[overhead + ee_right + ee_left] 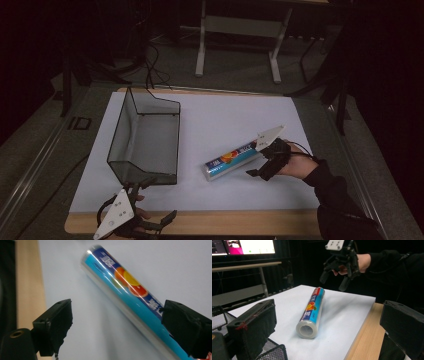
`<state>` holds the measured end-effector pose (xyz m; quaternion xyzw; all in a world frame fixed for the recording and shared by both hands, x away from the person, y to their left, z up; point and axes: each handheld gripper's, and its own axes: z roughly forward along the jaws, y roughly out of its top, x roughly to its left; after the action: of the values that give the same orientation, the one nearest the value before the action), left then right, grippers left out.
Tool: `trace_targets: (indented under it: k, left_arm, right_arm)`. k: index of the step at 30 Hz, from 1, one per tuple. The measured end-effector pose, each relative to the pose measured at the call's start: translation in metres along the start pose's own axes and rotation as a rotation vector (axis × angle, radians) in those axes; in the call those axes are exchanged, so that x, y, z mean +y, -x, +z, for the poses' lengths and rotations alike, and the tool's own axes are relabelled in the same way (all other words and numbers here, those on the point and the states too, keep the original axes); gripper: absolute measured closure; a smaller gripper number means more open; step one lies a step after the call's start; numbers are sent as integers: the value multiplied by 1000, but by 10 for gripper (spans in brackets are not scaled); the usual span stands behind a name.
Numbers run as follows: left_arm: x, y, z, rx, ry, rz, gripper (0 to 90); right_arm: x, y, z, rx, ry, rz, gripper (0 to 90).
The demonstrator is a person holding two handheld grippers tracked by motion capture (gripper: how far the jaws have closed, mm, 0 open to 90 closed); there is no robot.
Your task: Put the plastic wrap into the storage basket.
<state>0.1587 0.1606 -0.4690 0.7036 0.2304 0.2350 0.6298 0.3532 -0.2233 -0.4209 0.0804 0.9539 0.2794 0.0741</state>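
Jaws spread wide on our left gripper (150,202), which sits at the table's near edge, just in front of the wire mesh basket (145,137). Right of the basket lies the cling film roll (231,161), flat on the white sheet (220,115). Further right, our right gripper (264,164) hovers open over the roll's far end.

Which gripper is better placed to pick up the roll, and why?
The right gripper: it hovers open by the roll's far end. The left gripper sits open at the table's near edge beside the mesh basket, farther off.
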Motion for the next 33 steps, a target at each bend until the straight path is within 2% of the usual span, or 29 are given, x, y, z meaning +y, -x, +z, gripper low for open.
trace_targets:
  k: [4,5,6,8,11,13,16,17,27,28,29,31,33]
  left_arm:
    - [0,0,0,-4,-2,-1,13]
    - [0,0,0,-4,-2,-1,13]
    - [0,0,0,-4,-3,0,12]
    - [0,0,0,-4,-4,1,12]
    - [-1,1,1,8,-21,19,13]
    - [-1,0,1,6,-19,10,13]
    - [-1,0,0,5,-14,7,13]
    - [-1,0,0,4,-13,6,13]
    - [-2,-1,1,0,-25,4,12]
    - [-2,-1,1,-1,-24,1,12]
    - [-2,-1,1,-1,-24,1,13]
    - [-2,-1,1,-4,-25,2,13]
    - [-2,-1,1,-6,-26,3,12]
  right_arm:
    - [5,7,9,10,-70,-29,101]
    - [5,7,9,10,-70,-29,101]
    - [9,10,13,7,-111,-45,101]
    - [10,12,15,6,-124,-53,106]
    - [17,16,24,12,-183,-73,108]
    - [19,18,28,7,-207,-91,126]
    - [20,19,31,8,-223,-93,126]
    - [22,20,39,8,-266,-109,126]
    - [30,26,55,-16,-339,-193,126]
    - [32,27,59,-10,-364,-211,127]
    - [32,27,59,-10,-364,-211,127]
    - [34,27,66,-4,-397,-223,127]
    - [34,27,66,-4,-397,-223,127]
